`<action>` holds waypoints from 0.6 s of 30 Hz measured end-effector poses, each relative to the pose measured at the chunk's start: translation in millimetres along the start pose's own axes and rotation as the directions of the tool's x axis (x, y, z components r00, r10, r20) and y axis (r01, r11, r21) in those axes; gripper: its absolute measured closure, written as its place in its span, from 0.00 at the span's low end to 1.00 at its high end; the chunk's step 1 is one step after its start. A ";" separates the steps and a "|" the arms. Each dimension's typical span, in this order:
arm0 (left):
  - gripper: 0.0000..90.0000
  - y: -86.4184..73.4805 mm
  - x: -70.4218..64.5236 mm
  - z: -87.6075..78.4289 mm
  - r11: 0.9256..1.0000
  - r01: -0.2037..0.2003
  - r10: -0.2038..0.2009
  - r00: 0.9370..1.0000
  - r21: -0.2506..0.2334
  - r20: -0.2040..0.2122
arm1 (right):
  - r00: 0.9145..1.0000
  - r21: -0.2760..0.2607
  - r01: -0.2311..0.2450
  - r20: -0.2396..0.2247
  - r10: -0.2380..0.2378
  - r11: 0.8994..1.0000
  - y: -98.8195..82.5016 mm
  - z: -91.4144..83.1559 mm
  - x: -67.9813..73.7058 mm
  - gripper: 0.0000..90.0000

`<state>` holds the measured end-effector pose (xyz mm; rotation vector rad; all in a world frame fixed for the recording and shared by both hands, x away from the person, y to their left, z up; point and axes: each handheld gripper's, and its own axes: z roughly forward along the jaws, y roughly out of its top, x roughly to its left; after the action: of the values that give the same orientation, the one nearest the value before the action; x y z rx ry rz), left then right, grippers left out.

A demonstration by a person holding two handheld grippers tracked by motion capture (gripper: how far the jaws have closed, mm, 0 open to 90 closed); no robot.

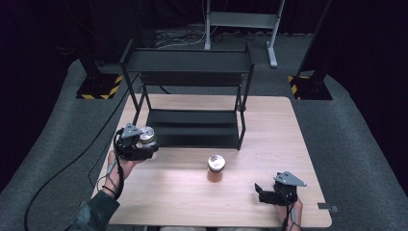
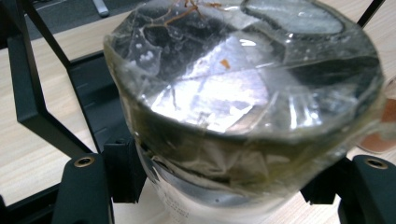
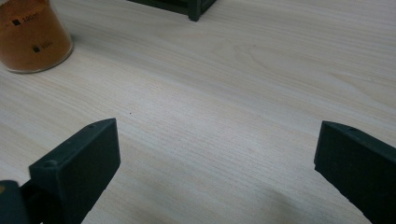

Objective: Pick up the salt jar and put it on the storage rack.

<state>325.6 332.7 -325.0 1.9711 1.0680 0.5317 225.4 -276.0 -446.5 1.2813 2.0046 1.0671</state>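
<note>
Jar [image 1: 146, 136] sits clamped in the left gripper [image 1: 140, 144] at the left of the high view, just left of the black rack [image 1: 192, 127], whose low shelf lies to its right. Right gripper [image 1: 269, 193], jaws wide apart, holds nothing at the lower right.

Black two-tier rack [image 1: 192, 103] stands centre frame on the far half of the wooden table [image 1: 269, 144] — both shelves bare. Orange-filled jar [image 1: 216, 168] w/ a patterned lid sits just below it, mid-frame. Hazard-striped stand bases [image 1: 100, 86] upper left & upper right — grey carpet [image 1: 356, 144] all round.
</note>
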 end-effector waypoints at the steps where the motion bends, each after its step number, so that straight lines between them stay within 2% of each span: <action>1: 0.34 1.5 0.0 -0.1 1.000 -0.003 0.003 1.000 0.000 0.000 | 1.000 0.001 0.000 -0.001 0.000 1.000 0.1 0.1 -0.2 0.00; 18: 0.34 22.9 2.0 1.5 1.000 -0.026 0.026 0.999 -0.011 0.019 | 1.000 0.006 -0.001 -0.003 0.001 1.000 1.0 0.6 -0.5 0.00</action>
<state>339.0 326.6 -307.2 1.9790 1.0274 0.5309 226.6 -276.0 -445.9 1.2847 2.0107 1.0652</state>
